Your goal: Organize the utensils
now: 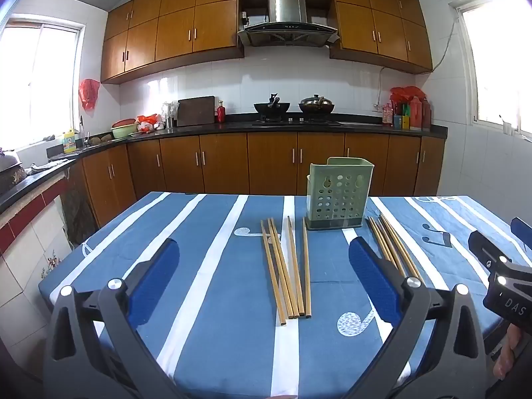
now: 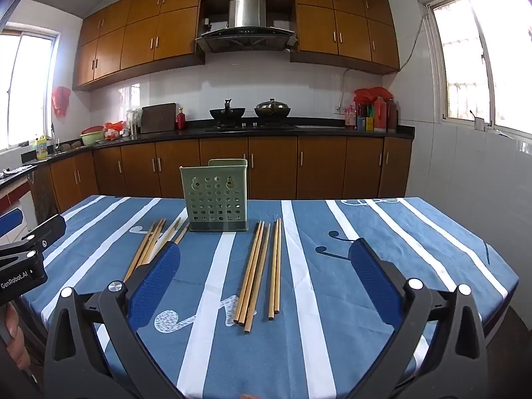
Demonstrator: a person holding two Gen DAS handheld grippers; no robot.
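Brown wooden cabinets (image 1: 212, 163), a range hood (image 1: 287, 20) and a black counter with two woks (image 1: 292, 108) are seen across the upper half of both frames. Below them, a worktop (image 1: 206, 266) covered by a blue cloth with white stripes fills the lower half. A green perforated utensil holder (image 1: 337, 196) is stood upright near the worktop's far edge, at centre right in the left wrist view and centre left in the right wrist view. One group of wooden chopsticks (image 1: 287, 266) is laid flat in front of the holder's left side, between the left gripper's fingers. A second group of chopsticks (image 2: 259, 269) is laid just beside the holder's right side, between the right gripper's fingers. The left gripper (image 1: 262, 247) is held released above the worktop, nothing grasped. The right gripper (image 2: 266, 249) is likewise spread wide and empty.
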